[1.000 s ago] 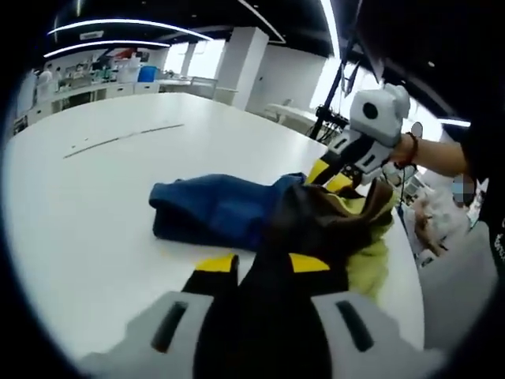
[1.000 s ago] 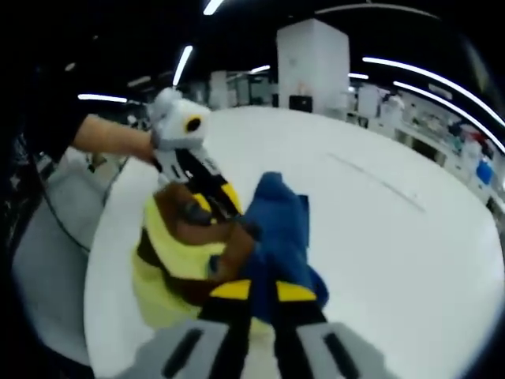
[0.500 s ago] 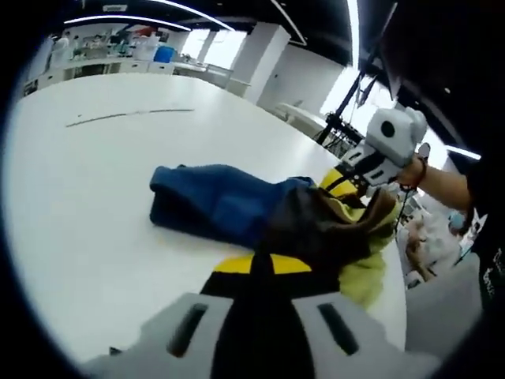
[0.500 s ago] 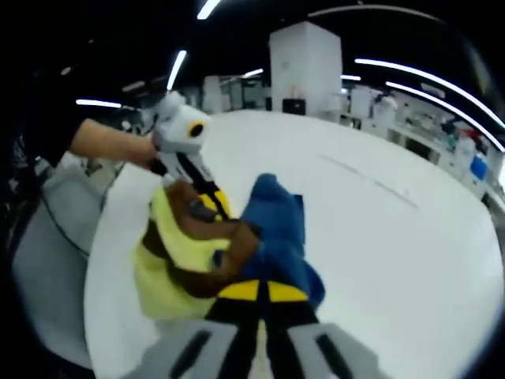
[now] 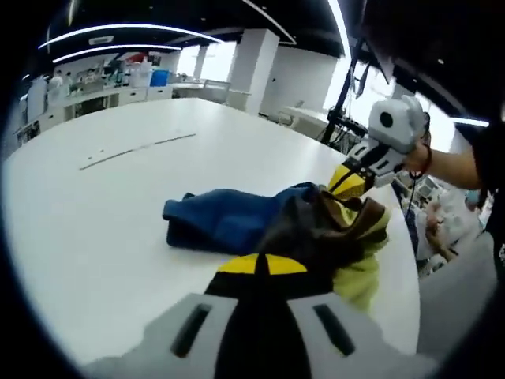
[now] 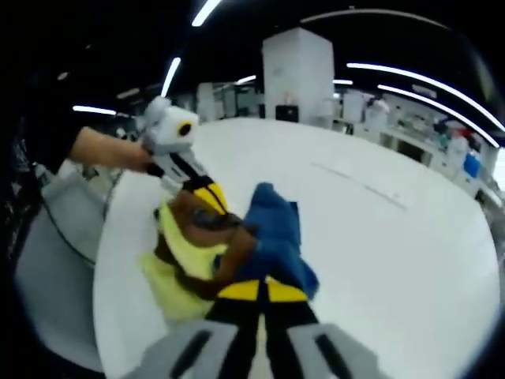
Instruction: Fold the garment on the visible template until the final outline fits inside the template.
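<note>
Then I had one garment (image 5: 260,221), a blue, brown and yellow heap, lying on the table (image 5: 102,205). My two grippers, left (image 5: 262,264) and right (image 6: 260,290), were each clamped on its cloth.

soft matt cloth garment (image 5: 260,221) on a smooth, faintly glossy white table (image 5: 95,213)
</note>
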